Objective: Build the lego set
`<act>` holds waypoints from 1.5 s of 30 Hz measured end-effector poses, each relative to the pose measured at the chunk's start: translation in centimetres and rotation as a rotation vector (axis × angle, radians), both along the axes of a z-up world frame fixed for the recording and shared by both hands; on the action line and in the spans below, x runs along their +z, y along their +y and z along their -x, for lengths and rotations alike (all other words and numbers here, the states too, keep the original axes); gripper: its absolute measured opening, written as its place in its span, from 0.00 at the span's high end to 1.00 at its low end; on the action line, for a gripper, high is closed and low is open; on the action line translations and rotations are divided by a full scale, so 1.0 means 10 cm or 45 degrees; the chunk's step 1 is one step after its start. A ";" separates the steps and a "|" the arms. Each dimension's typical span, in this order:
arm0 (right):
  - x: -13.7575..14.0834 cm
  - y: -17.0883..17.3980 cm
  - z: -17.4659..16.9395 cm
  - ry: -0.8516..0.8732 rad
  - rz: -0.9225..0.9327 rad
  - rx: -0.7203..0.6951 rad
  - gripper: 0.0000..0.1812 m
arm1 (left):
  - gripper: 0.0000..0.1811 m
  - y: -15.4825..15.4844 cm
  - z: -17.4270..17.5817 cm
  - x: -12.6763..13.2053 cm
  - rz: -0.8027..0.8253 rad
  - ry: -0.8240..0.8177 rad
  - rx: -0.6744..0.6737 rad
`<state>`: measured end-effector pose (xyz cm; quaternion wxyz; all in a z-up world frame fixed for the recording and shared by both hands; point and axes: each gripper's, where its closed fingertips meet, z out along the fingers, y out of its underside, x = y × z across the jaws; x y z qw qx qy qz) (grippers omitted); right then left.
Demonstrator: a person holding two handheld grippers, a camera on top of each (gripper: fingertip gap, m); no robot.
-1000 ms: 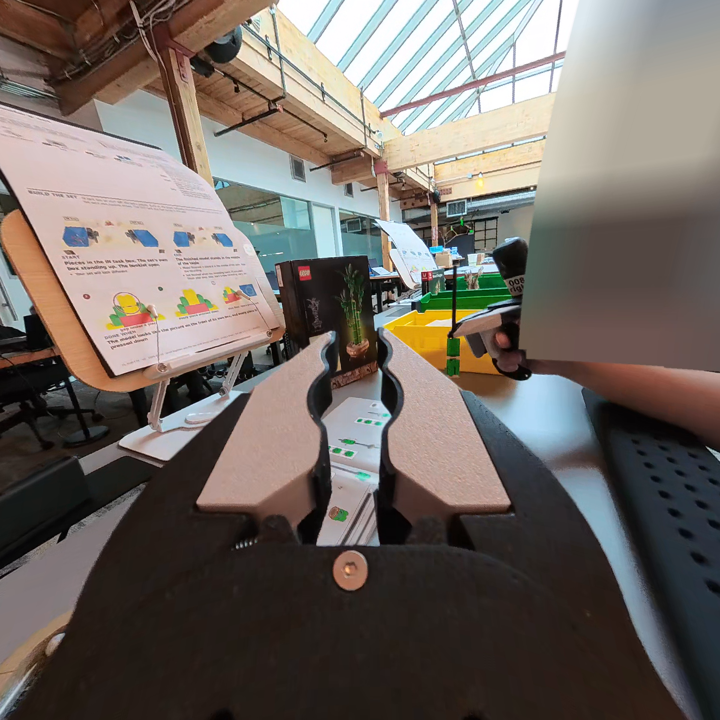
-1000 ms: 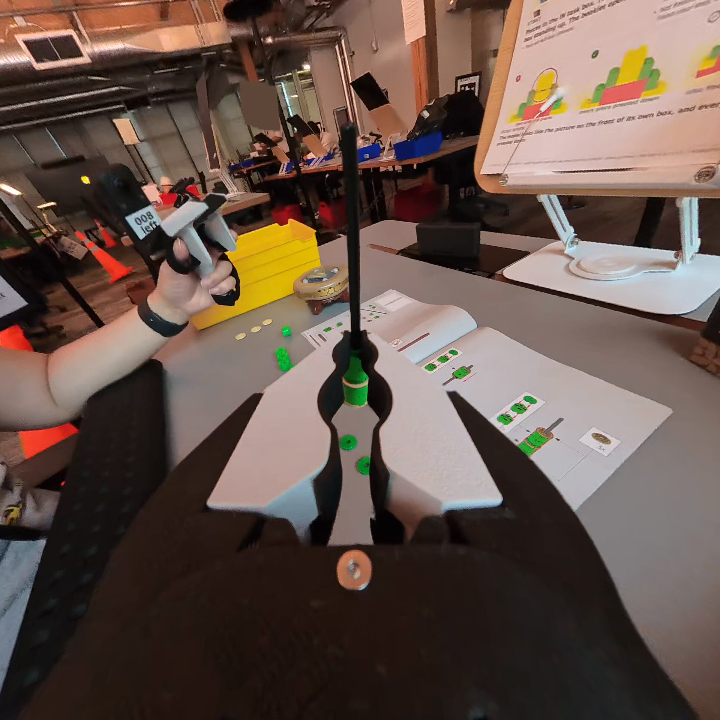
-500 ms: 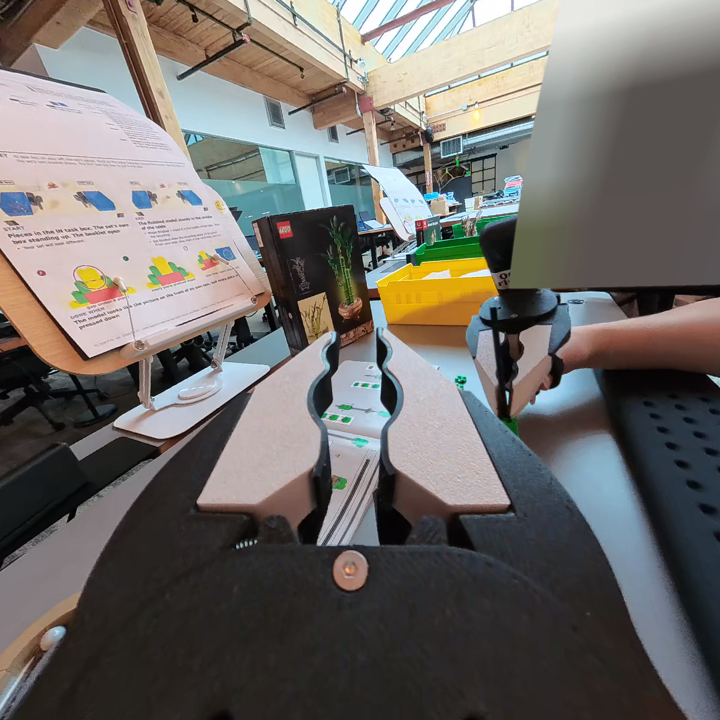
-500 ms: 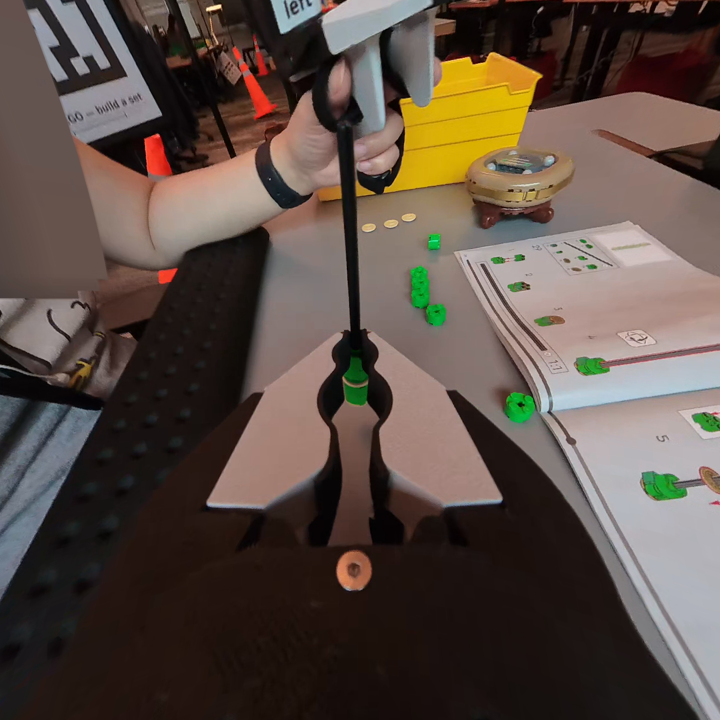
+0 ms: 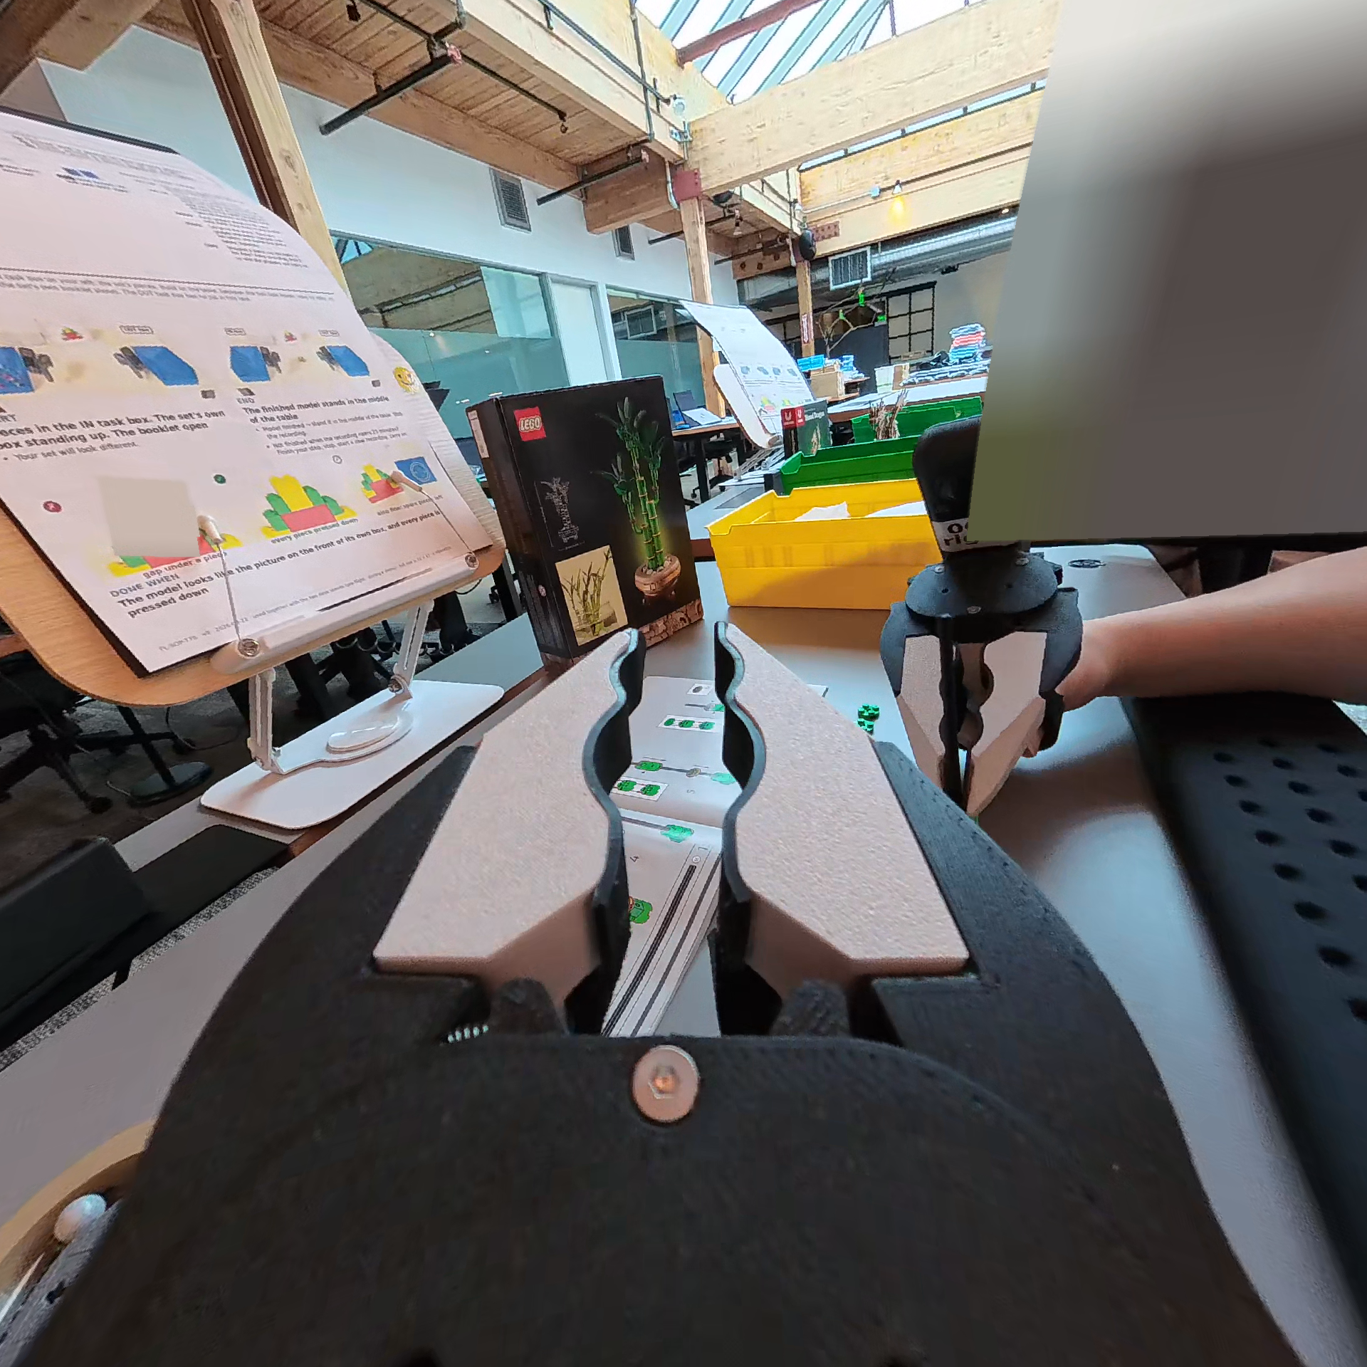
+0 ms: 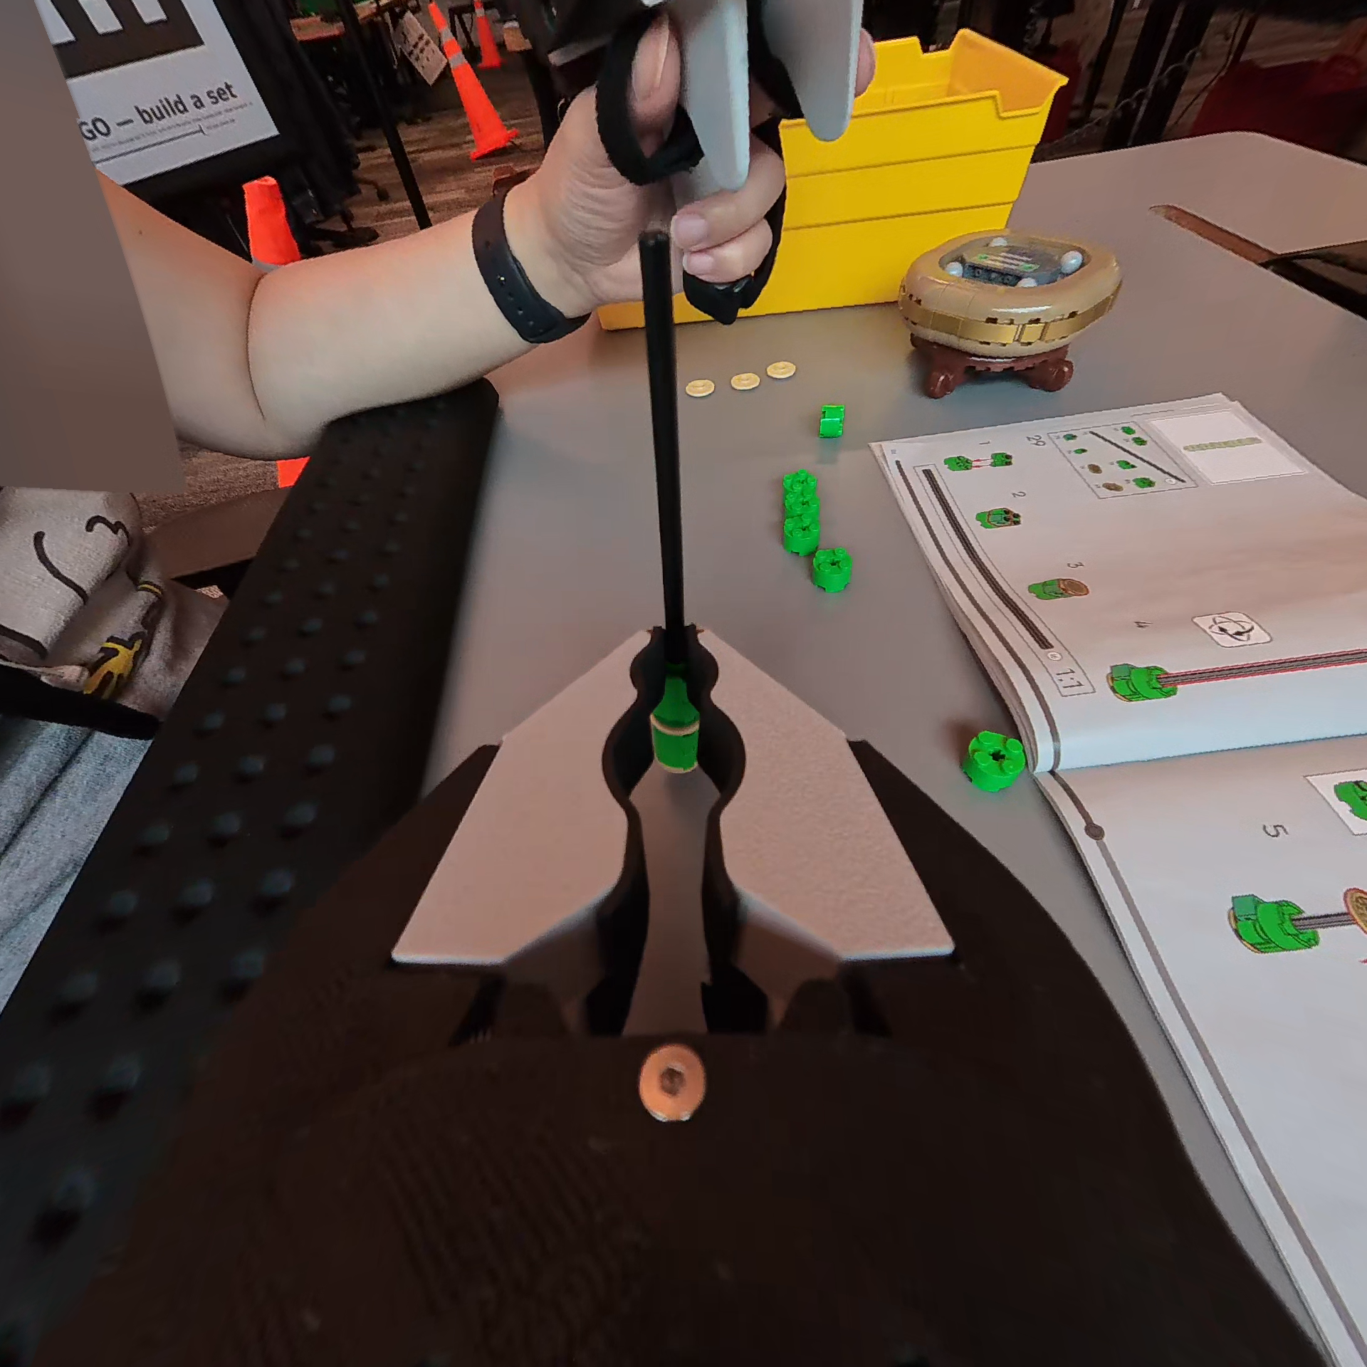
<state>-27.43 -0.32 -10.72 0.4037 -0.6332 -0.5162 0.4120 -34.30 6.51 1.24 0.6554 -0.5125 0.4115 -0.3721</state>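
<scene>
My right gripper (image 6: 673, 638) is shut on a thin black rod (image 6: 662, 444) that carries a green round piece with tan rings (image 6: 674, 728) between the fingers. The rod points away, toward a hand (image 6: 629, 192) holding the left gripper's handle. In the left wrist view the right gripper (image 5: 962, 795) points down at the table, just right of my left gripper (image 5: 679, 640). The left gripper is slightly open and empty above the open booklet (image 5: 666, 754). Loose green round bricks (image 6: 800, 514) and one more (image 6: 993, 760) lie by the booklet (image 6: 1183, 592).
Three gold round tiles (image 6: 744, 380), a small green piece (image 6: 831, 420), a gold pot on a brown base (image 6: 1010, 296) and a yellow bin (image 6: 910, 170) sit farther back. A black perforated strip (image 6: 296, 740) runs along the table edge. The set box (image 5: 592, 518) and an instruction stand (image 5: 222, 444) stand left. Tip to tip, the grippers are about 15 centimetres apart.
The right gripper swung down from facing the stand to the table area with the loose bricks, still holding the rod. It came close beside the left gripper, which dipped slightly.
</scene>
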 end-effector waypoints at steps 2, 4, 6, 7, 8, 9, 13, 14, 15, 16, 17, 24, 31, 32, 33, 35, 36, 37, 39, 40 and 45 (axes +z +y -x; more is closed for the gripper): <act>-0.02 0.00 0.00 -0.009 0.009 0.006 0.98 | 0.91 0.00 0.00 0.00 0.002 0.001 -0.001; -0.05 0.00 0.00 -0.026 0.008 0.009 0.98 | 0.91 0.00 -0.01 -0.01 0.003 0.004 -0.004; -0.07 -0.02 0.01 -0.038 0.012 0.020 0.98 | 0.91 0.00 -0.01 -0.01 0.004 0.008 -0.007; -0.08 -0.03 0.01 -0.038 0.014 0.026 0.98 | 0.91 0.00 -0.01 -0.02 0.006 0.010 -0.008; -0.08 -0.03 0.01 -0.038 0.015 0.030 0.98 | 0.91 0.00 -0.01 -0.02 0.007 0.011 -0.009; -0.08 -0.03 0.01 -0.038 0.017 0.032 0.98 | 0.91 0.00 -0.02 -0.02 0.009 0.013 -0.010; -0.08 -0.06 0.00 -0.024 0.040 0.058 0.98 | 0.91 0.00 -0.02 -0.03 0.010 0.017 -0.012; -0.09 -0.07 0.00 -0.020 0.058 0.070 0.97 | 0.91 0.00 -0.02 -0.03 0.010 0.018 -0.012; -0.09 -0.08 0.00 -0.018 0.065 0.073 0.97 | 0.91 0.00 -0.02 -0.03 0.009 0.018 -0.012; -0.09 -0.07 -0.01 -0.017 0.060 0.072 0.97 | 0.91 0.00 -0.02 -0.03 0.009 0.018 -0.013; -0.09 -0.07 -0.01 -0.018 0.053 0.070 0.97 | 0.91 0.00 -0.02 -0.02 0.010 0.018 -0.013; -0.09 -0.07 -0.02 -0.019 0.032 0.078 0.97 | 0.91 -0.01 -0.02 -0.03 0.006 0.025 -0.018; -0.08 -0.06 -0.01 -0.018 0.054 0.067 0.98 | 0.91 0.12 0.34 0.30 -0.041 -0.192 0.136; -0.08 -0.06 -0.01 -0.014 0.062 0.068 0.98 | 0.91 0.14 0.42 0.35 -0.036 -0.243 0.158; -0.07 -0.06 -0.01 -0.007 0.069 0.069 0.98 | 0.91 0.16 0.48 0.39 -0.027 -0.291 0.175; -0.03 -0.06 0.00 0.018 0.064 0.067 0.98 | 0.91 0.20 0.59 0.45 -0.003 -0.373 0.195; -0.01 -0.06 0.00 0.030 0.061 0.067 0.98 | 0.91 0.21 0.63 0.47 0.010 -0.404 0.198; 0.00 -0.06 0.00 0.037 0.055 0.065 0.98 | 0.91 0.22 0.66 0.48 0.021 -0.427 0.197; 0.03 -0.06 -0.01 0.049 0.040 0.064 0.98 | 0.91 0.24 0.68 0.49 0.033 -0.446 0.197; 0.04 -0.06 -0.01 0.056 0.033 0.063 0.98 | 0.91 0.24 0.69 0.49 0.029 -0.446 0.204; -0.08 -0.06 -0.02 -0.004 0.076 0.068 0.98 | 0.91 0.22 0.70 0.52 0.001 -0.447 0.222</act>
